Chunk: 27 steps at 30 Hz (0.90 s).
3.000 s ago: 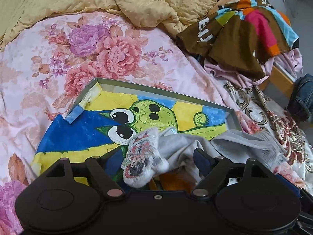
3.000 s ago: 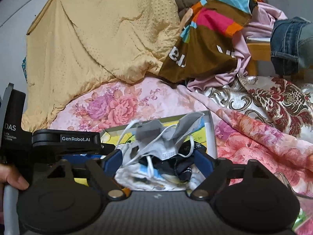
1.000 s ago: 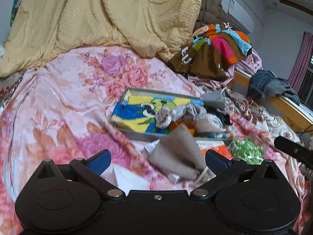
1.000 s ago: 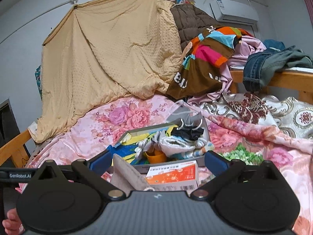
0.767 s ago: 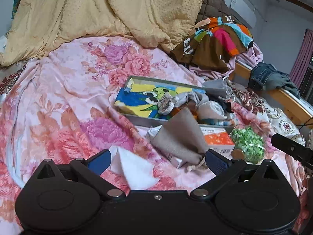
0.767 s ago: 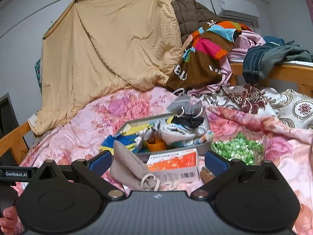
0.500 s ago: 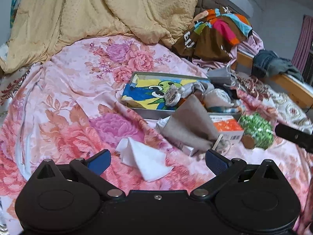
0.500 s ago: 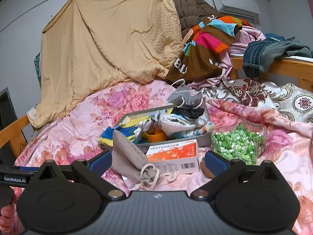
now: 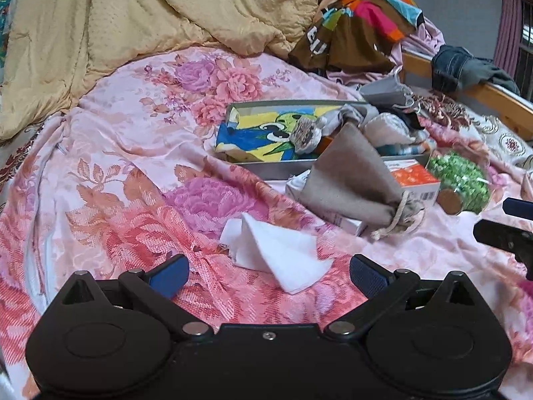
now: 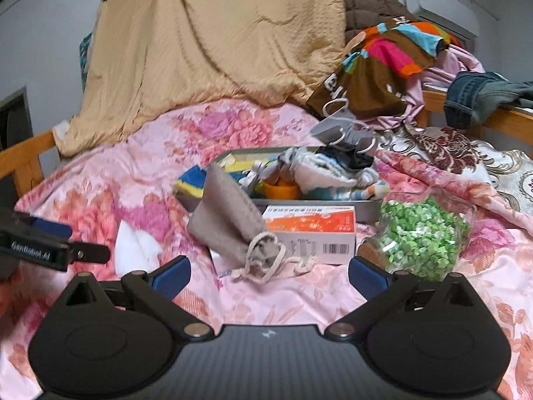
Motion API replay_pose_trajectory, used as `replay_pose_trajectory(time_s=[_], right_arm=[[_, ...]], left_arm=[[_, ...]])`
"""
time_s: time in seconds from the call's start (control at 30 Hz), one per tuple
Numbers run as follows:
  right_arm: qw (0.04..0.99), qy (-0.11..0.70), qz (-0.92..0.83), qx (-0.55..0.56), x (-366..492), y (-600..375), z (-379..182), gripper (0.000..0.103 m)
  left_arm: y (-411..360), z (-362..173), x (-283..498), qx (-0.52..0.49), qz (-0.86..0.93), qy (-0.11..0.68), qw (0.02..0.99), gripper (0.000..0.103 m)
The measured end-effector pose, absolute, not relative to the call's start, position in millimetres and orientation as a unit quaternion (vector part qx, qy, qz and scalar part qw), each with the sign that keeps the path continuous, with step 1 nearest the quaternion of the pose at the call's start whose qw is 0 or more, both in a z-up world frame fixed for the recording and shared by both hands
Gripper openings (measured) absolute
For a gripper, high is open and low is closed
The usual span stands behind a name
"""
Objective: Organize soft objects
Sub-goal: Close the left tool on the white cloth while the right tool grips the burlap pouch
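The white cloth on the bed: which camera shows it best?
The left wrist view: the white cloth lies whole, just ahead of the open left gripper. In the right wrist view it sits off to the side, blurred.

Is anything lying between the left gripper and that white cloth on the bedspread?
Nothing visible. The left gripper is open, and the white cloth lies right ahead of its fingers on bare floral bedspread.
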State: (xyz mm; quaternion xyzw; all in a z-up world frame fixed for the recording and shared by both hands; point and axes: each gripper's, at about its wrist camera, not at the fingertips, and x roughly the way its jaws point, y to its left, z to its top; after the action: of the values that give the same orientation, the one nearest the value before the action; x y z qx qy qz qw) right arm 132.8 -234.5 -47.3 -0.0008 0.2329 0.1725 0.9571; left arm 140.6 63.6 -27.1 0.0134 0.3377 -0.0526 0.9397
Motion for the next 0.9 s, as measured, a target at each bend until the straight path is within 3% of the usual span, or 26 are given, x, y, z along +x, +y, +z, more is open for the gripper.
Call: replay_pose_trajectory(time_s=[0.9], right_arm=[[0.943,0.217,0.193,-0.164,194,-186,-89,0.103]], left_arm=[[58,-60,210,0.075,-0.128,0.379,0.914,0.102]])
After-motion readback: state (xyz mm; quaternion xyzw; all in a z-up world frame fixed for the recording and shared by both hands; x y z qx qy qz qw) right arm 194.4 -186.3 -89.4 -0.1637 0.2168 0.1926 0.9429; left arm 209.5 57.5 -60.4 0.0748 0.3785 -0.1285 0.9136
